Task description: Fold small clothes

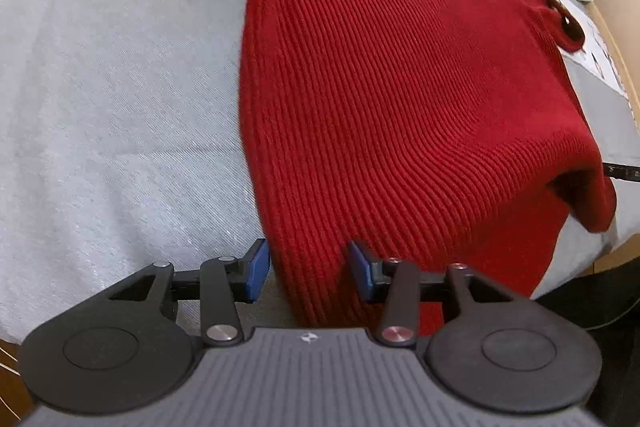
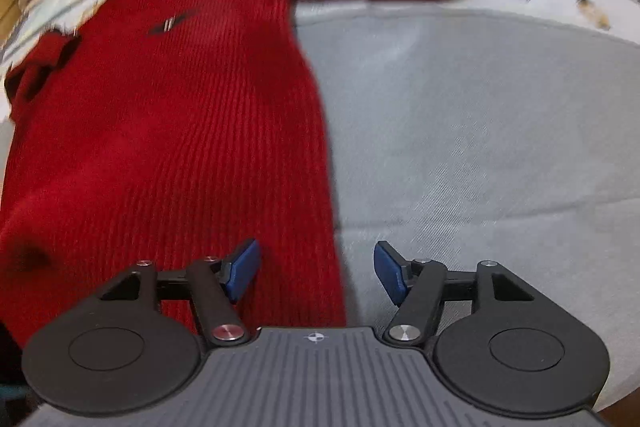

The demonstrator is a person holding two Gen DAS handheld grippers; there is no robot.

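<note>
- My left tool [image 1: 308,269], at 6 o'clock, is spread over the red knit sweater's [image 1: 400,87] hem edge.
- My right tool [image 2: 316,269] is spread likewise; gray cloth [image 2: 480,147] at 3 o'clock.

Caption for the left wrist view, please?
Open left gripper straddles the hem edge of a red knit sweater on grey cloth.

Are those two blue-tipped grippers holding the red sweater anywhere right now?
No. The left gripper and right gripper are open, each straddling a side edge of the sweater near its hem.
</note>
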